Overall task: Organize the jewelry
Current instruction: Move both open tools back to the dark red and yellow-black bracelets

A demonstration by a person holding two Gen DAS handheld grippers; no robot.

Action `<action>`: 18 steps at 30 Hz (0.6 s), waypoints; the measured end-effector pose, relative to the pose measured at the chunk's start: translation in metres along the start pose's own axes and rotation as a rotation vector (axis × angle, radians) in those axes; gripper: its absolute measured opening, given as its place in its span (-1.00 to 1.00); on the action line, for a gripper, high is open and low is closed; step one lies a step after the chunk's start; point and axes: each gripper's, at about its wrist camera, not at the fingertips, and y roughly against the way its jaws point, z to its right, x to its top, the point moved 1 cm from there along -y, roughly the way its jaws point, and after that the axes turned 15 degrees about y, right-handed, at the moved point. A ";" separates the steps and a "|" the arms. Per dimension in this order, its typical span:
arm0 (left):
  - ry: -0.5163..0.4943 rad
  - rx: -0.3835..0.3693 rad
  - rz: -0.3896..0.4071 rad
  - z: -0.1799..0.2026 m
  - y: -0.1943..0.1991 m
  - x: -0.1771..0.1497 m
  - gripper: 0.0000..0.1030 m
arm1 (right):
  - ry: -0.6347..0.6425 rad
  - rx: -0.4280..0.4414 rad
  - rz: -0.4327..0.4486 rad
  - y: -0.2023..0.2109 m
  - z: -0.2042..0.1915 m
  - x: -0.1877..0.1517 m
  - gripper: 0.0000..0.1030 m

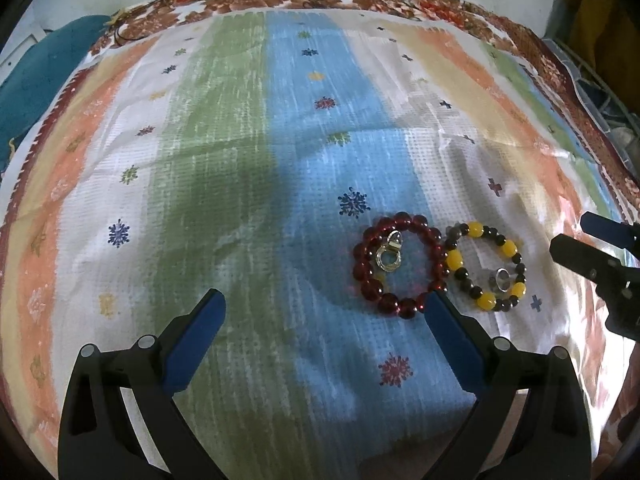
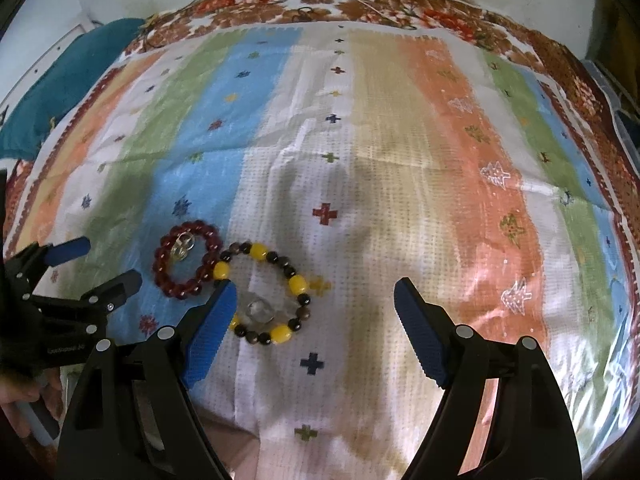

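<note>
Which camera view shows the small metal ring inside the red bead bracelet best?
The left wrist view: the metal ring lies sharp and unobstructed inside the red bead bracelet. In the right wrist view the ring looks smaller and blurred, its shape hard to read.

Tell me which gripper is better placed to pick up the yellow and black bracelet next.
Probably right. The right gripper is open, and the yellow and black bracelet lies just ahead by its left finger. The left gripper, also open, sits nearer the red bracelet, which lies between.
</note>
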 end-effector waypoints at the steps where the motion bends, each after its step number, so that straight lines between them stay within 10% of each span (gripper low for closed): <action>1: -0.001 0.007 -0.002 0.000 -0.002 0.001 0.89 | -0.003 -0.002 -0.006 -0.003 0.001 0.000 0.57; 18: -0.031 0.045 -0.034 0.003 -0.029 0.001 0.89 | 0.017 -0.020 -0.061 -0.039 -0.002 0.005 0.57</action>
